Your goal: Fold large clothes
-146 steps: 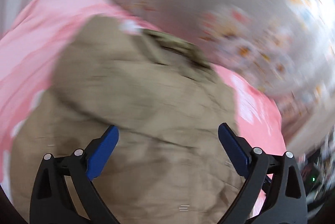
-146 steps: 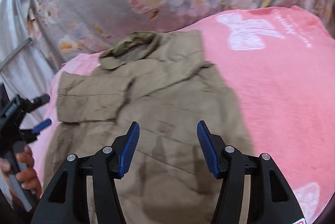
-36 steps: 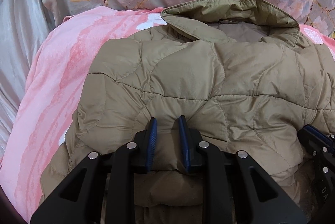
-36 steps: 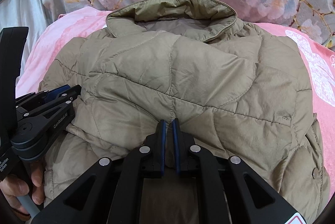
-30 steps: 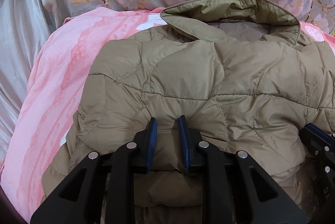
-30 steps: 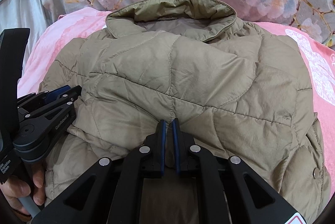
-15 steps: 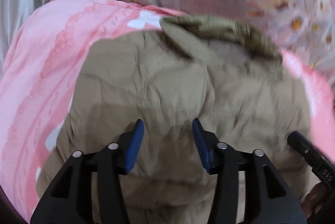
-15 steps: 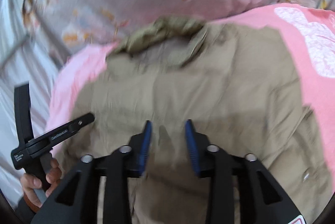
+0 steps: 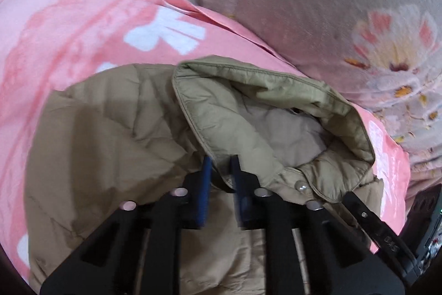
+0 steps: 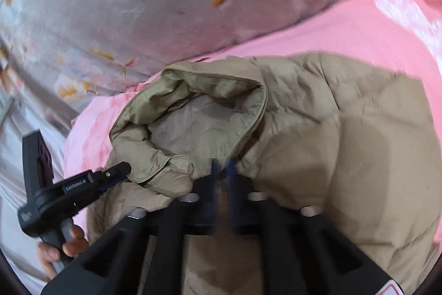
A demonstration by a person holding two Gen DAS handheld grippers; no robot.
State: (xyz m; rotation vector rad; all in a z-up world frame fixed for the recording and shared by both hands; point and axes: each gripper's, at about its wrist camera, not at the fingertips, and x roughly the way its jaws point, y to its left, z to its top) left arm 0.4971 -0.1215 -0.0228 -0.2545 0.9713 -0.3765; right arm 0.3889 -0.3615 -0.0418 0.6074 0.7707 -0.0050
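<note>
Now the khaki quilted jacket lies on a pink bedspread, its collar standing open toward twelve o'clock, where a grey floral pillow rests against the spread's far edge. In the left wrist view the left gripper has just been closing, and its blue pads now pinch the collar's edge at the jacket's left side, with a fold of khaki fabric between them. A silver snap shows on the collar band just at three o'clock from those pads. In the right wrist view the right gripper has likewise just been closing, and its jaws stand almost together on the collar's edge at the other side, blurred but with fabric between them. At nine o'clock in that view the person's left hand grips the handle of the other tool, whose tip meets the collar.
</note>
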